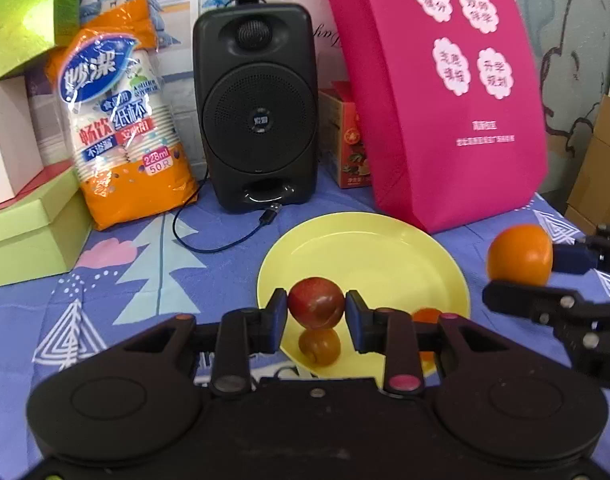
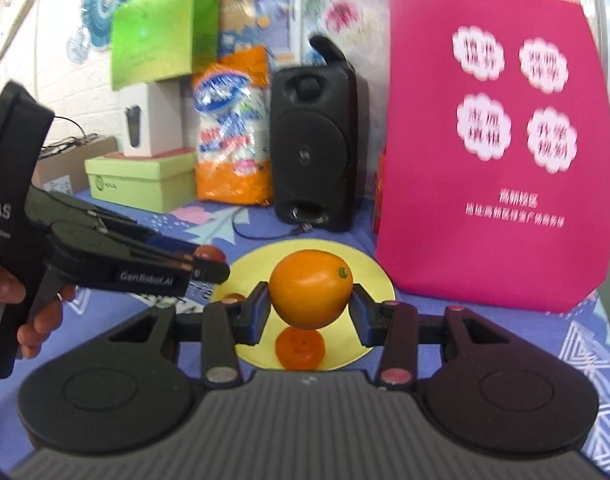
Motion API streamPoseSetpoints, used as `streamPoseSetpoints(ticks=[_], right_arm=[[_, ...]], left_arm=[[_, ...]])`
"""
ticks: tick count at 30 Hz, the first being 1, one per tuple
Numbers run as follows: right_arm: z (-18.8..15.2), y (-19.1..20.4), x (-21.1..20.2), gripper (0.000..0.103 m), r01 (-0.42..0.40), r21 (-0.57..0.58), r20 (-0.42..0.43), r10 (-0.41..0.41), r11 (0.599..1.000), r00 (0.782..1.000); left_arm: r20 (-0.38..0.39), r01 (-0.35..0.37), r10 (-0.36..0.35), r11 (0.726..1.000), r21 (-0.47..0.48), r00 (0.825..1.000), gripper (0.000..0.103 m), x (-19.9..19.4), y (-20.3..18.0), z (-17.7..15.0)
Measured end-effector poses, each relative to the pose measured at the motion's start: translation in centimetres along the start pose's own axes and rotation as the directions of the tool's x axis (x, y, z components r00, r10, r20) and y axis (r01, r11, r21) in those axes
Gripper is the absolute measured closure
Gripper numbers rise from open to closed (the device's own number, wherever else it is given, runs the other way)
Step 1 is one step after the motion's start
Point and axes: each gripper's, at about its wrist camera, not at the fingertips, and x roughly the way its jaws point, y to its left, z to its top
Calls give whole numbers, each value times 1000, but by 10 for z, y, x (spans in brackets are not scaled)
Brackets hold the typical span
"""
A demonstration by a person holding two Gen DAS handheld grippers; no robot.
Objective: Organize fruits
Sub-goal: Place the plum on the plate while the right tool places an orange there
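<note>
A yellow plate point(image 1: 369, 248) lies on the patterned blue cloth. My left gripper point(image 1: 316, 309) is shut on a dark red plum point(image 1: 315, 302) and holds it above the plate's near rim. A second reddish-brown fruit point(image 1: 319, 346) lies on the plate below it, and a small orange fruit point(image 1: 427, 315) shows behind my right finger. My right gripper point(image 2: 311, 298) is shut on an orange point(image 2: 311, 288) above the plate point(image 2: 369, 276); a small tangerine point(image 2: 300, 349) lies on the plate beneath. The orange also shows in the left wrist view point(image 1: 520, 254), right of the plate.
A black speaker point(image 1: 255, 108) with a trailing cable point(image 1: 209, 244) stands behind the plate. A pink bag point(image 1: 437, 88) stands at the back right, an orange pack of paper cups point(image 1: 121, 120) and green boxes point(image 1: 29, 224) at the left.
</note>
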Motion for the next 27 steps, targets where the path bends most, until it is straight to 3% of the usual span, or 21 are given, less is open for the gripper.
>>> streamPoseSetpoints(ticks=[6, 14, 21, 27], right_arm=[[-8, -13, 45, 61, -8, 63, -62, 12, 998, 998], [-11, -22, 79, 61, 4, 111, -97, 7, 994, 995], [-13, -20, 86, 60, 7, 102, -107, 4, 995, 994], [-8, -19, 68, 57, 13, 91, -74, -6, 996, 997]], left_arm=[[-59, -15, 14, 1000, -18, 998, 72, 47, 7, 5], [-94, -24, 20, 999, -39, 995, 72, 77, 12, 5], [-84, -36, 33, 999, -34, 996, 67, 70, 13, 7], [-65, -31, 28, 999, -35, 997, 67, 46, 12, 4]])
